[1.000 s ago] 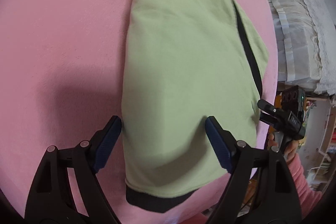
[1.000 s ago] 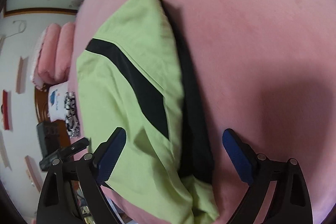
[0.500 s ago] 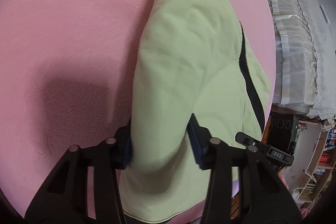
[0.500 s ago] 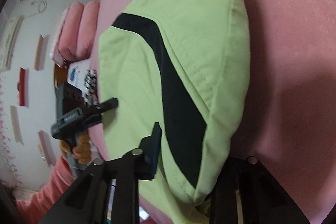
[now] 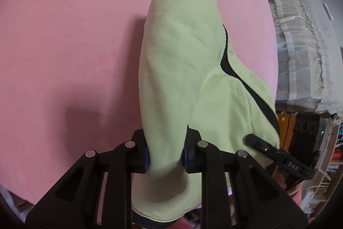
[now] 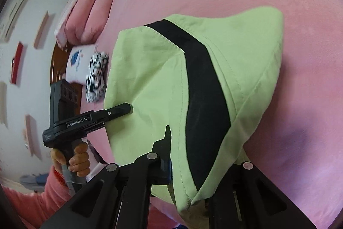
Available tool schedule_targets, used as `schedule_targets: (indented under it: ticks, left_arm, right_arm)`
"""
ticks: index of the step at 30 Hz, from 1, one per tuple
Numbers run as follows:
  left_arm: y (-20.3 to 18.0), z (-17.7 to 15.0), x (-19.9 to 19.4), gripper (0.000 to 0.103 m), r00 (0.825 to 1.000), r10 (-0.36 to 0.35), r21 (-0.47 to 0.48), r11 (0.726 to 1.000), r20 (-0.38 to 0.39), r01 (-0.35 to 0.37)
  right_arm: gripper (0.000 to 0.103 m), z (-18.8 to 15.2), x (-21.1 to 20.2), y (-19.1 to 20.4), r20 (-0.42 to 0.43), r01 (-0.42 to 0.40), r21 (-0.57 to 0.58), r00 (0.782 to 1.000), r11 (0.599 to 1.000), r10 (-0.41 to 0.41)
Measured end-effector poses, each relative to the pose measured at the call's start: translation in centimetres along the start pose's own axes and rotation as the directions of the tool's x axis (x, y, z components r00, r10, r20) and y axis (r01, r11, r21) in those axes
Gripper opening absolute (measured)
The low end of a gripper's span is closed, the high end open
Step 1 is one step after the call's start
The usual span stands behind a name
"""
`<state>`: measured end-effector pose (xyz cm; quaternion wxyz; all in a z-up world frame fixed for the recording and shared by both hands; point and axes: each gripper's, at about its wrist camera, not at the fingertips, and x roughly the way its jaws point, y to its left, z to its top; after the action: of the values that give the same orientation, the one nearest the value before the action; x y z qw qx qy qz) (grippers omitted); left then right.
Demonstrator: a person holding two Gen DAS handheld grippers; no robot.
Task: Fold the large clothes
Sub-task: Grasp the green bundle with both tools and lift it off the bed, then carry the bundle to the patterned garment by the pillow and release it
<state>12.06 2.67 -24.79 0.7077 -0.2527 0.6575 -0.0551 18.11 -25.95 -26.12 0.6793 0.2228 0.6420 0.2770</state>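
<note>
Your left gripper [image 5: 165, 156] and right gripper [image 6: 188, 173] are each closing on the light-green garment [image 5: 178, 70], pinching bunched fabric above the pink bed [image 5: 64, 35].

Pale lime-green garment [image 5: 175, 70] with a broad black stripe [image 6: 203, 100] curving across it and a thin black trim at the hem. Plain pink bed cover [image 5: 75, 35] beneath. Black left gripper [image 5: 165, 156] and black right gripper [image 6: 188, 164], both with dark blue pads on the fingers [image 5: 146, 157]. Coral-pink sleeve [image 6: 49, 196]. Pink rolled pillows [image 6: 90, 12]. White cloth with a blue emblem [image 6: 78, 63] beside a black-and-white patterned cloth [image 6: 96, 76]. White lace-edged fabric [image 5: 300, 46].
</note>
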Motion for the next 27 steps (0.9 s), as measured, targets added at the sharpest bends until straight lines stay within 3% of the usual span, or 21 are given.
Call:
schedule_targets:
  ticks: [4, 8, 13, 15, 19, 22, 23, 25, 27]
  left_arm:
    - [5.5, -1.0, -6.3, 0.017, 0.997, 0.079, 0.032, 0.996, 0.021, -0.079]
    - [11.9, 0.4, -14.9, 0.017, 0.987, 0.138, 0.044, 0.989, 0.082, -0.142]
    - [19.1, 4.4, -27.6, 0.017, 0.959, 0.195, 0.054, 0.976, 0.206, -0.210]
    - [22.6, 6.4, -33.0, 0.017, 0.941, 0.217, 0.050, 0.970, 0.259, -0.237]
    - [28.5, 11.4, -42.1, 0.017, 0.875, 0.277, 0.055, 0.944, 0.398, -0.324]
    - [33.8, 15.9, -45.1, 0.017, 0.843, 0.279, 0.033, 0.943, 0.460, -0.330]
    - [35.4, 17.1, -45.1, 0.017, 0.834, 0.284, 0.025, 0.942, 0.474, -0.335]
    - [40.4, 20.4, -43.5, 0.018, 0.806, 0.294, -0.008, 0.941, 0.514, -0.338]
    - [44.4, 23.0, -40.2, 0.020, 0.793, 0.309, -0.042, 0.940, 0.526, -0.339]
  right_arm:
    - [0.010, -2.3, 5.8, 7.8, -0.011, -0.059, 0.010, 0.998, 0.998, 0.059]
    - [0.009, -4.2, 11.8, 17.4, -0.020, -0.145, -0.002, 0.989, 0.989, 0.145]
    - [0.009, -1.4, 18.1, 31.4, -0.014, -0.268, -0.131, 0.963, 0.954, 0.269]
    - [0.009, 0.6, 19.4, 36.3, -0.008, -0.301, -0.195, 0.952, 0.934, 0.305]
    - [0.009, 6.8, 22.6, 45.3, 0.046, -0.354, -0.303, 0.922, 0.885, 0.384]
    - [0.009, 10.5, 26.9, 49.2, 0.061, -0.394, -0.298, 0.901, 0.870, 0.429]
    - [0.009, 11.5, 28.9, 49.9, 0.082, -0.382, -0.290, 0.903, 0.877, 0.421]
    - [0.009, 13.1, 33.5, 50.8, 0.156, -0.319, -0.300, 0.913, 0.899, 0.376]
    - [0.010, 14.6, 38.7, 50.0, 0.234, -0.178, -0.310, 0.938, 0.934, 0.256]
